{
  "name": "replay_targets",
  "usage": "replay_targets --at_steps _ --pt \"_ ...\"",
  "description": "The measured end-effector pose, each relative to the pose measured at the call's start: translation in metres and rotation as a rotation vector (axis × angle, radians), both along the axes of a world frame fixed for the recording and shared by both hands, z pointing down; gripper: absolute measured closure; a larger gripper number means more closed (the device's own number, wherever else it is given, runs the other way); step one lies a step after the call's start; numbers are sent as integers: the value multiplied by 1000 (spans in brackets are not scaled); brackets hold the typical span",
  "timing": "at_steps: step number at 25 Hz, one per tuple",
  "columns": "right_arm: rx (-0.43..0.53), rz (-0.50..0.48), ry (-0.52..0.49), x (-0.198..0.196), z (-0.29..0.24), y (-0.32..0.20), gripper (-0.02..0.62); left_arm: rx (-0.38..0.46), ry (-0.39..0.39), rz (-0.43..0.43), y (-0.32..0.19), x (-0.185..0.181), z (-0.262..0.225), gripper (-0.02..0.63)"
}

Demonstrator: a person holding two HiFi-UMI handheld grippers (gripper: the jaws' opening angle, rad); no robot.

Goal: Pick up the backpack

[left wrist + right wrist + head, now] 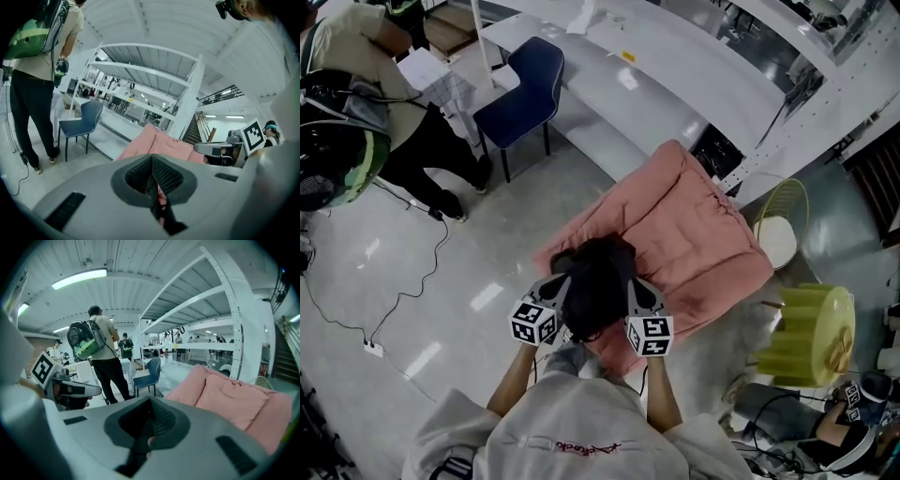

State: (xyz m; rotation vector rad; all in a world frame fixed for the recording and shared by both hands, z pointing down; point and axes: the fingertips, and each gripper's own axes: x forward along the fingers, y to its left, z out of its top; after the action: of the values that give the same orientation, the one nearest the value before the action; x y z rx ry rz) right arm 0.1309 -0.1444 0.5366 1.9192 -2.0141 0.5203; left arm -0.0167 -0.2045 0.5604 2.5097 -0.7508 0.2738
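Black, rounded fabric backpack [598, 281] rests on the near corner of a pink quilted cushion [703, 234] that lies on the glossy grey floor [441, 281]. It sits directly between the two tools. The left tool [152, 174] flanks its left edge and the right tool [150, 422] its right edge. Each has its jaws pressed fully together, though I cannot tell whether either pinches a strap or fabric. Beyond the cushion stands a white metal shelving rack [190, 103], and a dark blue plastic chair [525, 89] stands near its left end.
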Motion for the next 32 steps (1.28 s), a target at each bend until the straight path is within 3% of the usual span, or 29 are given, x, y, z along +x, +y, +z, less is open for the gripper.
replay_targets --at_steps 6,20,32 --pt "-15 -17 -22 7 18 -3 577 -11 -38 -15 3 3 17 597" --pt "-38 -158 -76 39 45 -14 577 -25 -102 -222 13 5 35 597" --pt "-142 -190 -87 40 108 -7 577 -108 -149 -273 28 -7 95 595"
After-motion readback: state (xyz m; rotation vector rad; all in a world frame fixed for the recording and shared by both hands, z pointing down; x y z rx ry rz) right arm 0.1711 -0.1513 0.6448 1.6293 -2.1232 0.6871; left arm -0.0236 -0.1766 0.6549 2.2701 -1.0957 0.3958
